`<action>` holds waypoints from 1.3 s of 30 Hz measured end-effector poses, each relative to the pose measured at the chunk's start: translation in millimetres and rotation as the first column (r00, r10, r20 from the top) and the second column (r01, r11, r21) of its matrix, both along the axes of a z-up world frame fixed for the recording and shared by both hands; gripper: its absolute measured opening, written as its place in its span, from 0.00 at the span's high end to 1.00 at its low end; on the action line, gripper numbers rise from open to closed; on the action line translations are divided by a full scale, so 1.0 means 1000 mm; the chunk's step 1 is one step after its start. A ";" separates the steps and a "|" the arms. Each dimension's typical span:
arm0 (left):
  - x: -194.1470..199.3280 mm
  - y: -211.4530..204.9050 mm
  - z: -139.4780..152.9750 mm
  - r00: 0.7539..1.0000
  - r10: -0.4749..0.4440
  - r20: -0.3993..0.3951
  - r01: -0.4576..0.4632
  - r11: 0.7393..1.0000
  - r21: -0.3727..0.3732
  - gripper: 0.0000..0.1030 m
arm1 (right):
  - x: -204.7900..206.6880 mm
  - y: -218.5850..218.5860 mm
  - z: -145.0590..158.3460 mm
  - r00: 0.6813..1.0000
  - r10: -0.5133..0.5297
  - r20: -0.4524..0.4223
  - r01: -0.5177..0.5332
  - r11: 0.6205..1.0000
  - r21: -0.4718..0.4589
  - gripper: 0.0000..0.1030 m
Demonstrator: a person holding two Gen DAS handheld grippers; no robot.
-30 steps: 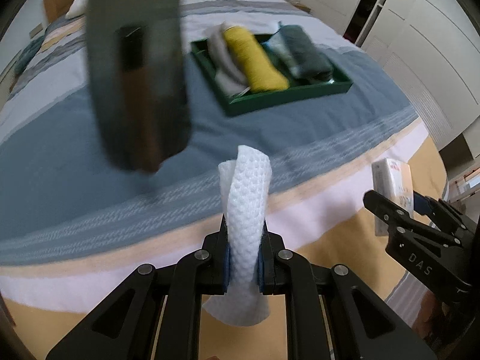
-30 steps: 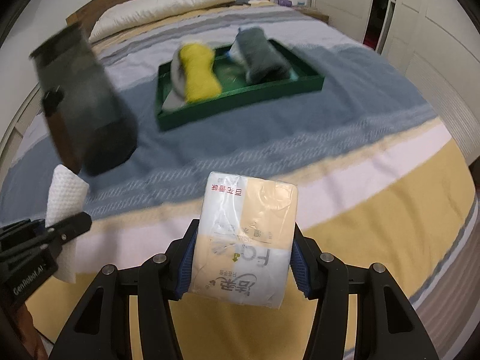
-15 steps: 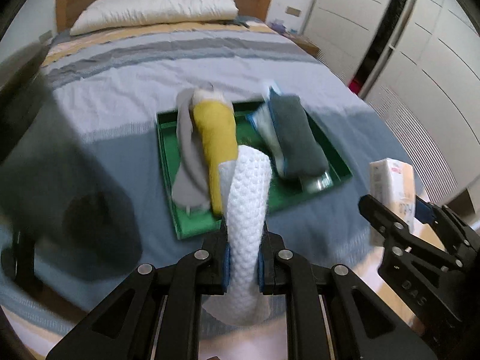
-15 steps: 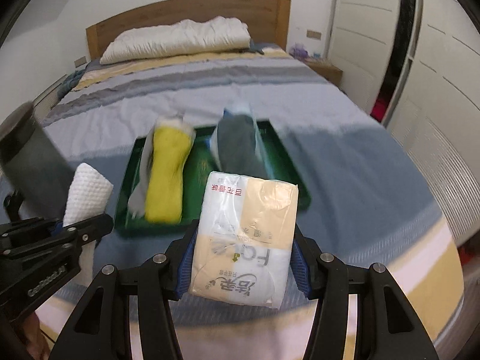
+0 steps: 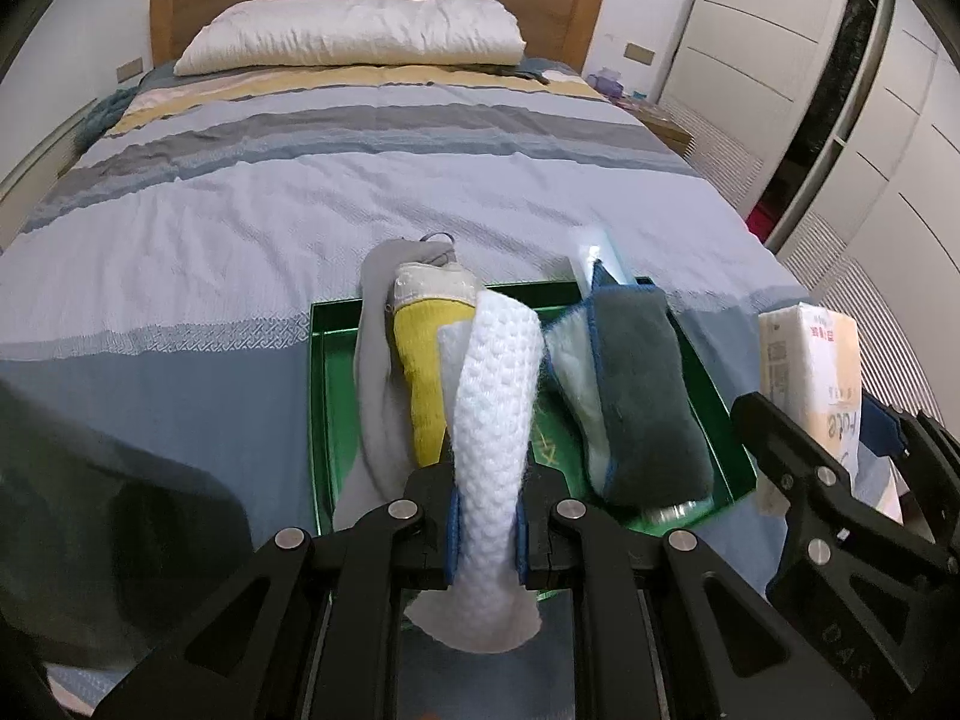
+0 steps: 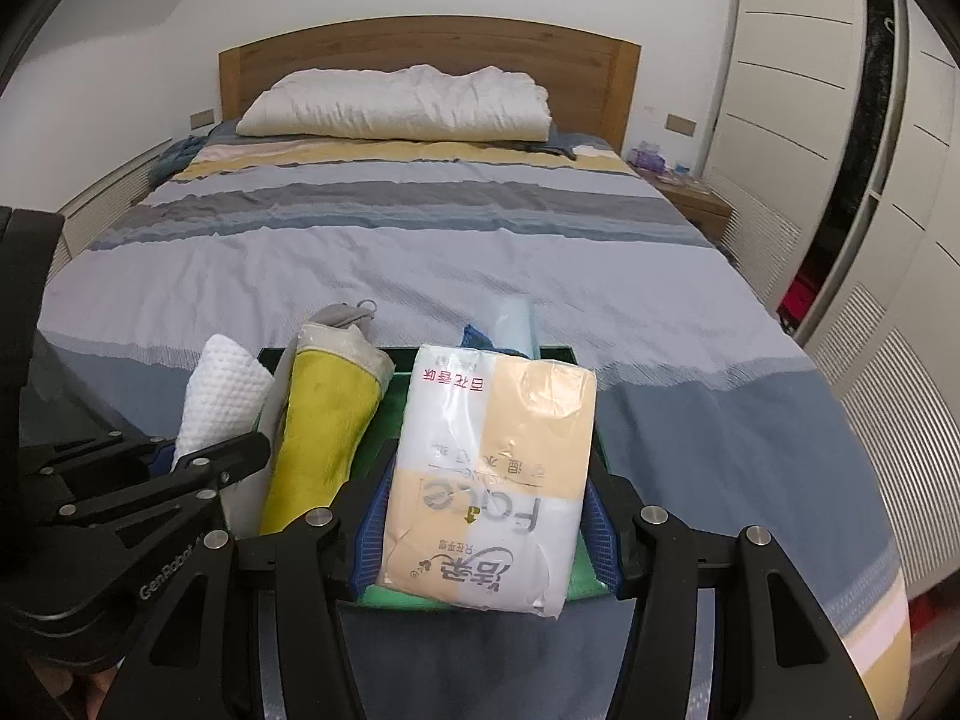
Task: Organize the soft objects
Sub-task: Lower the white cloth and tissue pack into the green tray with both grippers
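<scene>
My left gripper [image 5: 485,525] is clenched on a white waffle cloth [image 5: 492,420], which stands up between the fingers and hangs out below them in a loose flap. From the right camera the same cloth [image 6: 223,399] shows at my far left, pinched in the left gripper [image 6: 210,456].

Just ahead of both grippers lies a green tray [image 5: 317,396] on the striped bed [image 5: 360,192]. Going left to right in the tray: a grey cloth [image 5: 372,384] along the left side, touching a yellow roll [image 5: 420,360] with a pale cuff at its far end. My waffle cloth hides the middle of the tray. To its right come a light blue cloth [image 5: 564,360] and a dark green towel [image 5: 645,396] with a blue edge, lying side by side and touching. The far ends of the grey cloth and the light blue cloth stick out past the tray's far rim.

Further right, my right gripper [image 6: 486,534] grasps a tissue pack [image 6: 498,480] by its two long sides, the pack tilted up and sitting over the near right part of the tray [image 6: 396,354]. In the left camera that pack [image 5: 810,372] stands just right of the tray, beside the towel.

Far ahead, a white pillow [image 6: 396,105] rests against the wooden headboard [image 6: 420,48]
</scene>
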State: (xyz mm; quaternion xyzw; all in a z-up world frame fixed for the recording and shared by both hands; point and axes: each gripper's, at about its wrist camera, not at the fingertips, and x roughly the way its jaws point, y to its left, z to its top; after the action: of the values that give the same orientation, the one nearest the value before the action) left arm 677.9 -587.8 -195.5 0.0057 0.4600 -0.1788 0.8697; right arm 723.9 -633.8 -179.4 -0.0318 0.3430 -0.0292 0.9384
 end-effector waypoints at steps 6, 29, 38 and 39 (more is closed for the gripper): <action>0.012 -0.007 -0.010 1.000 0.010 0.007 -0.010 1.000 0.025 0.89 | 0.009 -0.009 0.001 1.000 0.019 0.004 -0.019 1.000 -0.014 0.48; 0.019 -0.024 -0.021 0.999 0.011 0.033 -0.013 0.997 0.080 0.89 | 0.029 -0.002 0.001 0.999 0.041 -0.024 -0.042 0.998 -0.052 0.48; 0.026 -0.023 -0.024 0.999 0.024 0.027 -0.026 0.996 0.083 0.89 | 0.041 0.001 -0.007 0.999 0.032 -0.034 -0.034 0.997 -0.071 0.48; 0.026 -0.023 -0.026 0.999 0.026 0.025 -0.028 0.996 0.084 0.89 | 0.043 0.001 -0.008 0.999 0.032 -0.036 -0.035 0.997 -0.074 0.48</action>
State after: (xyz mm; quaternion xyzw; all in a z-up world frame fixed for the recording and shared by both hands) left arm 704.3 -610.7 -221.1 0.0384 0.4566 -0.1474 0.8765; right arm 766.7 -633.1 -187.5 -0.0731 0.3575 -0.0255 0.9307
